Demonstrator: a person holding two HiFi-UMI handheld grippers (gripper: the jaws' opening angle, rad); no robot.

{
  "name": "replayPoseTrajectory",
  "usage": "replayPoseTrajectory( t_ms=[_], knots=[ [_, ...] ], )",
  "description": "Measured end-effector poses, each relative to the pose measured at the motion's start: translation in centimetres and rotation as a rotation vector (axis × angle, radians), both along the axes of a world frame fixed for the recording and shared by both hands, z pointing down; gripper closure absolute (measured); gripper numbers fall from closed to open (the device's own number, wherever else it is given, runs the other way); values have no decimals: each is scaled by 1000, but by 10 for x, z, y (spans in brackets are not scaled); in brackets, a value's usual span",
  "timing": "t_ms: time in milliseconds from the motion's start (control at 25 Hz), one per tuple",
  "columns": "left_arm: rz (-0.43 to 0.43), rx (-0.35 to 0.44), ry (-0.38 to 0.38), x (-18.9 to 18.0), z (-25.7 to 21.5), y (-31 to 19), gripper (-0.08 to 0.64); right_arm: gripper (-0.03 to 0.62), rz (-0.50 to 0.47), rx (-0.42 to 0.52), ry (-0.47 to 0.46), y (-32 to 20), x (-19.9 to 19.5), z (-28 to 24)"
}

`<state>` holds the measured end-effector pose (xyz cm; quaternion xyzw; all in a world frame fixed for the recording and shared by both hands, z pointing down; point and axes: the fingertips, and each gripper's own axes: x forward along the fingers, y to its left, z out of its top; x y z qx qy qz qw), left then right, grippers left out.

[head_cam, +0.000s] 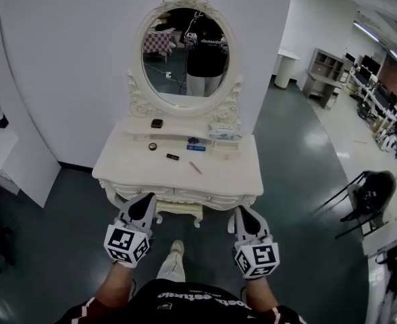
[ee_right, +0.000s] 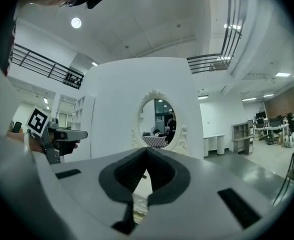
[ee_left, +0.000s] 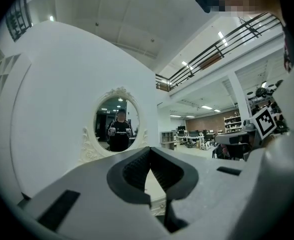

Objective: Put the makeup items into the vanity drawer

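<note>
Both grippers are held level just short of the front of the white carved vanity (head_cam: 134, 164), touching nothing. The left gripper (head_cam: 146, 198) has its jaws pressed together with nothing between them. The right gripper (head_cam: 241, 212) is pressed together and empty too. In each gripper view the dark pads meet at the tip, with only the oval mirror (head_cam: 185, 52) and the wall beyond.

The makeup items all lie out on the vanity's surface. A round dark compact (head_cam: 152, 146) sits to the left and a small black rectangular case (head_cam: 173, 156) lies nearer the middle. A slim pink stick (head_cam: 196, 167) lies aslant closest to the near edge, with a small blue item (head_cam: 196, 148) just behind it. A square dark compact (head_cam: 156, 123) rests on the raised ledge under the mirror. A pale green-and-white box (head_cam: 225, 133) stands at the right of that ledge; whether it belongs with the makeup I cannot tell.

The vanity drawer (head_cam: 185, 196) looks closed, its front set under the near edge roughly between the two grippers. Nothing appears stowed yet, so I judge the step in hand to be opening it.

To do that well, one gripper should spread its jaws and come in low and level onto the drawer pull, which is too small to make out here. It should pinch firmly and draw straight back toward the person so the drawer does not skew. The other gripper should stay clear of the drawer's path. The drawer needs to open wide enough for items to drop in from above. The flat-lying stick will likely want a grip across its width, since it could roll.
</note>
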<state>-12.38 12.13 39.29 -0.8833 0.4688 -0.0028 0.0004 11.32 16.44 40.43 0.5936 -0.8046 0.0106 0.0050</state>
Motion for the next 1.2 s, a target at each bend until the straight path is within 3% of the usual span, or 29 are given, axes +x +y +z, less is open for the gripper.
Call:
replayPoseTrajectory(
  t_ms=[440, 840, 1200],
  knots=[
    [61, -10, 84, 8, 1, -123, 555, 589, 49, 6, -31, -117, 2, -8],
    [63, -61, 80, 4, 7, -228, 555, 589, 63, -28, -22, -215, -10, -11],
    [127, -47, 77, 4, 10, -296, 555, 589, 86, -27, -1, -280, -22, -15]
  ],
)
